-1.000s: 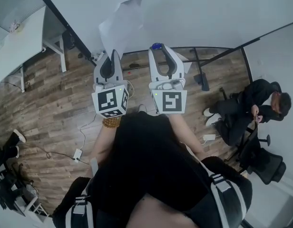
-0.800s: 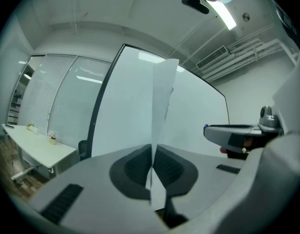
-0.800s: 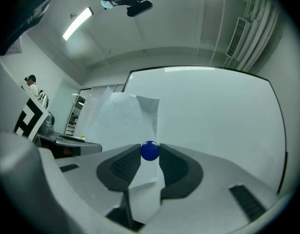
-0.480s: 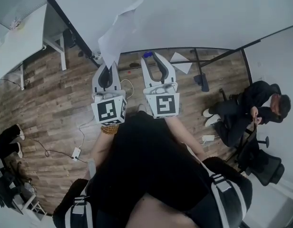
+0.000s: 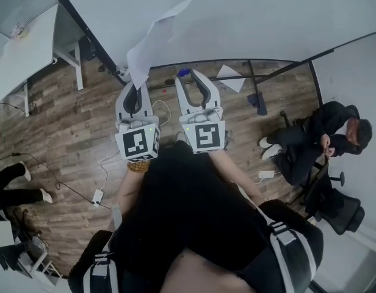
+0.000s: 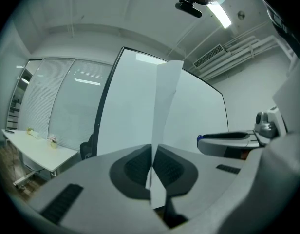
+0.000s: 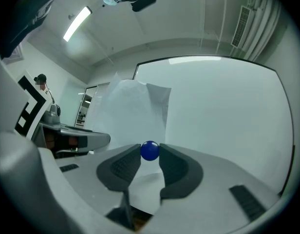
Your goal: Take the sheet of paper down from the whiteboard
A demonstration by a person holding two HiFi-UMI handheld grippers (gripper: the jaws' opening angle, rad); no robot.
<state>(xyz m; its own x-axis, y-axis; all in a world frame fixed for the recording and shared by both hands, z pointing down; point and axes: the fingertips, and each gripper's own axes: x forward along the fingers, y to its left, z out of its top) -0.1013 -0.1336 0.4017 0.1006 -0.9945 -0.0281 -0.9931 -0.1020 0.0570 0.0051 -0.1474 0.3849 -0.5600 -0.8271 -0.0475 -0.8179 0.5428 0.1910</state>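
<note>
The white sheet of paper (image 5: 152, 44) hangs free in front of the whiteboard (image 5: 267, 17), its lower edge pinched in my left gripper (image 5: 135, 88), which is shut on it. In the left gripper view the sheet (image 6: 167, 106) rises edge-on from the closed jaws of the left gripper (image 6: 152, 154). My right gripper (image 5: 187, 76) sits just right of the left one, shut on a small blue ball magnet (image 5: 184, 72). The right gripper view shows the magnet (image 7: 150, 150) held between the tips of the right gripper (image 7: 150, 154), with the sheet (image 7: 133, 116) behind and the whiteboard (image 7: 223, 116) beyond.
A person in black (image 5: 331, 133) sits on a chair at the right. A white desk (image 5: 26, 47) stands at the left. Cables and a power strip (image 5: 97, 197) lie on the wooden floor. Another white sheet (image 5: 229, 78) shows by the whiteboard's stand legs.
Both grippers have come down and back toward my body. The sheet has followed the left gripper away from the board. The right gripper still carries the blue magnet.
</note>
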